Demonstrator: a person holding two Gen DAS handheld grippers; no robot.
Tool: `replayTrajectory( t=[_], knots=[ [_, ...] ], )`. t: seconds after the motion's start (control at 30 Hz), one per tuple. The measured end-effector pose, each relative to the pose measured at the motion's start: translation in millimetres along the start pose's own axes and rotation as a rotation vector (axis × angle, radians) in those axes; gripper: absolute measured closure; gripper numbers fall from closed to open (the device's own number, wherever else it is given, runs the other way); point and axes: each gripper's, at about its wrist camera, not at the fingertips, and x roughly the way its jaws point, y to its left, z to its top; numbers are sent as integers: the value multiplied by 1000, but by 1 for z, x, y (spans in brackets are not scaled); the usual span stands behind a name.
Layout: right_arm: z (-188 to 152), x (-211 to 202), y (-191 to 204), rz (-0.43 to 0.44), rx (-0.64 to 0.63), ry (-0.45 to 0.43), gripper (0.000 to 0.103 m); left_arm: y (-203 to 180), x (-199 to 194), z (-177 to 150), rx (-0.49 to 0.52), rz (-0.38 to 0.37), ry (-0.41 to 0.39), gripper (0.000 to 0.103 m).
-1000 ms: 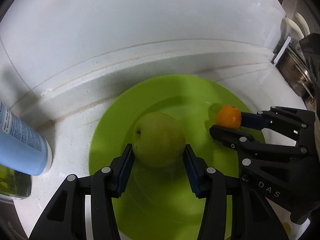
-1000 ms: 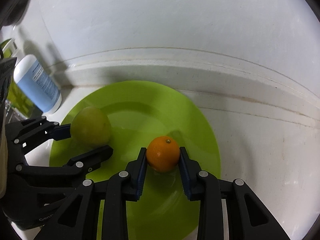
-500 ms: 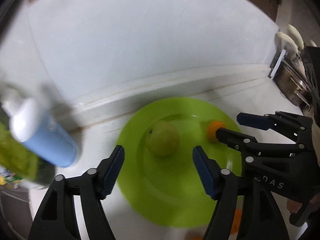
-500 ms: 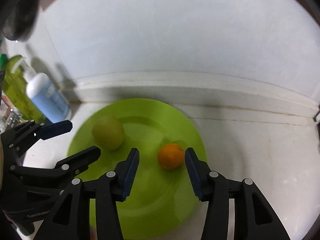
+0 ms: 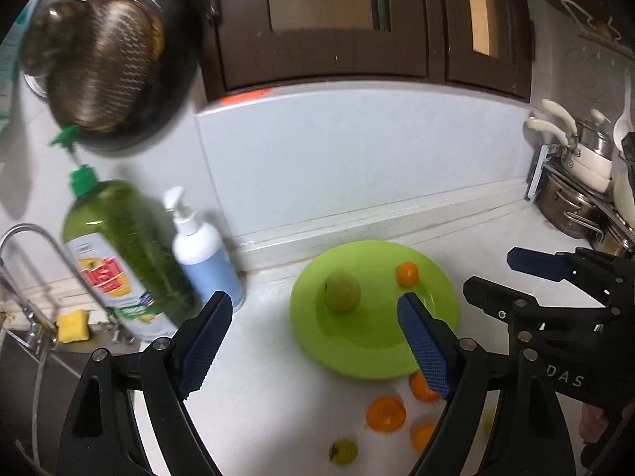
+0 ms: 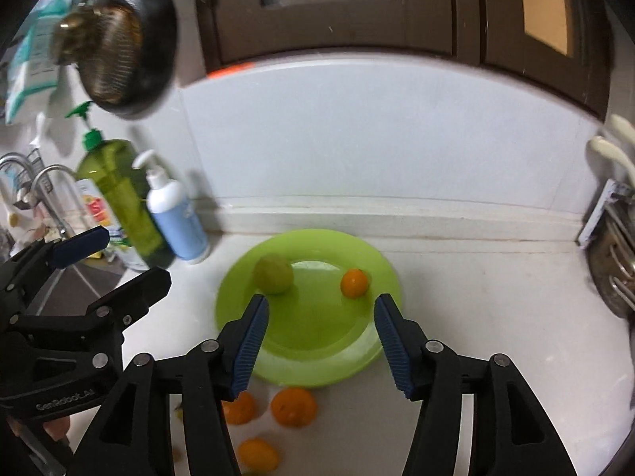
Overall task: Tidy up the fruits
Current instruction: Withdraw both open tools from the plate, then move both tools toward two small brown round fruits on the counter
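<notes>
A green apple (image 5: 342, 291) and a small orange (image 5: 406, 273) lie apart on the lime-green plate (image 5: 357, 369). My left gripper (image 5: 313, 296) hangs above and in front of the plate, its jaws opening with nothing between them. My right gripper (image 6: 320, 299) is also back from the plate (image 6: 317, 349), jaws opening and empty, with the apple (image 6: 274, 273) and orange (image 6: 354, 282) beyond its tips. Each gripper shows in the other's view: the right one (image 5: 494, 269), the left one (image 6: 133, 257). Loose oranges (image 5: 385, 413) and a small green fruit (image 5: 343, 452) lie on the counter before the plate.
A green dish-soap bottle (image 5: 131, 258) and a white-and-blue pump bottle (image 5: 206, 254) stand left of the plate, beside a faucet (image 5: 24, 238) and a yellow sponge (image 5: 73, 325). Stacked pots (image 5: 575, 198) fill the right corner. A dark pan (image 5: 111, 67) hangs upper left.
The left gripper let go of the apple and the right let go of the small orange. Both opened and drew back and up, and both fruits stayed on the plate.
</notes>
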Motion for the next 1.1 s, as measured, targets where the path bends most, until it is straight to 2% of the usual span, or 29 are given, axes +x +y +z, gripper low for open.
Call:
replayTrajectory(
  t=[0.2,0.5,1.1],
  knots=[
    [-14,-46,16,-12,-25,-37,42,9,-42,-12,-31,-1,-23,14],
    [-44,-91,38,-8,-37,-59,40,10,-87,-44,-28,-29,-23,13],
    [-98,-119,61,-43,-15,-34,40,17,-120,-95,33,-64,-16,12]
  ],
)
